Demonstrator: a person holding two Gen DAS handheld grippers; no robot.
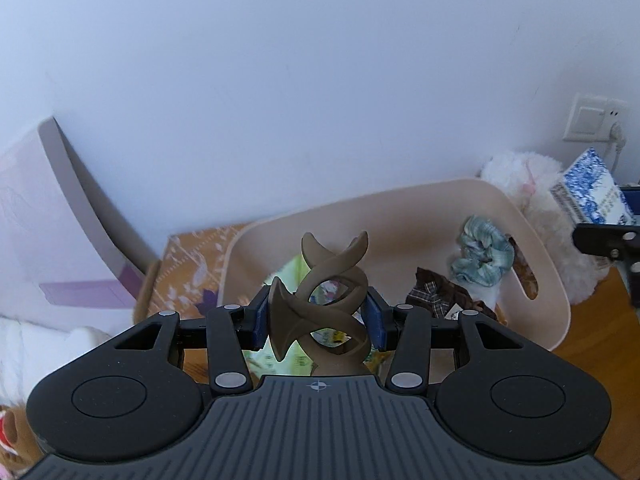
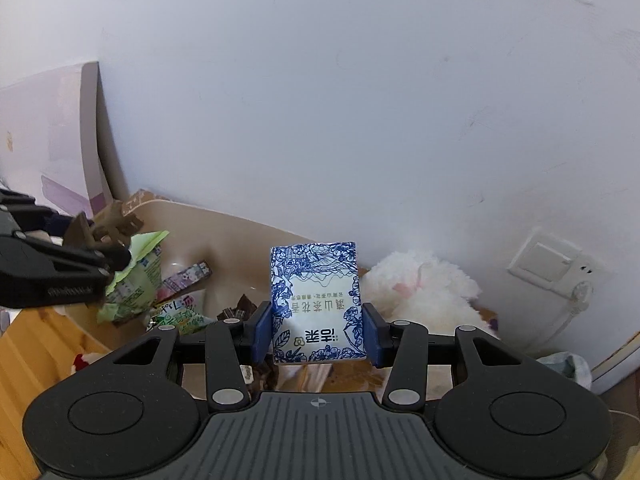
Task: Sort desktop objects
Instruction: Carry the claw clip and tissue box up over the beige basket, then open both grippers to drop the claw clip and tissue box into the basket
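Observation:
My left gripper (image 1: 319,320) is shut on a brown hair claw clip (image 1: 320,304), held up above the near rim of a beige plastic bin (image 1: 400,208). Inside the bin lie a blue-green scrunchie (image 1: 482,256), a dark plaid cloth piece (image 1: 440,296) and green snack packets (image 2: 136,276). My right gripper (image 2: 318,332) is shut on a blue-and-white tissue pack (image 2: 316,300), held upright to the right of the bin (image 2: 240,240). The tissue pack (image 1: 588,192) and the right gripper's finger (image 1: 604,240) show at the left wrist view's right edge. The left gripper's fingers (image 2: 60,264) appear at the left of the right wrist view.
A white fluffy plush toy (image 2: 424,292) lies against the wall right of the bin. A wall socket with a plug (image 2: 556,264) sits further right. A pale pink and purple box (image 1: 60,232) leans on the wall at left, an orange patterned box (image 1: 192,268) beside it. Wooden desktop (image 2: 36,344) shows below.

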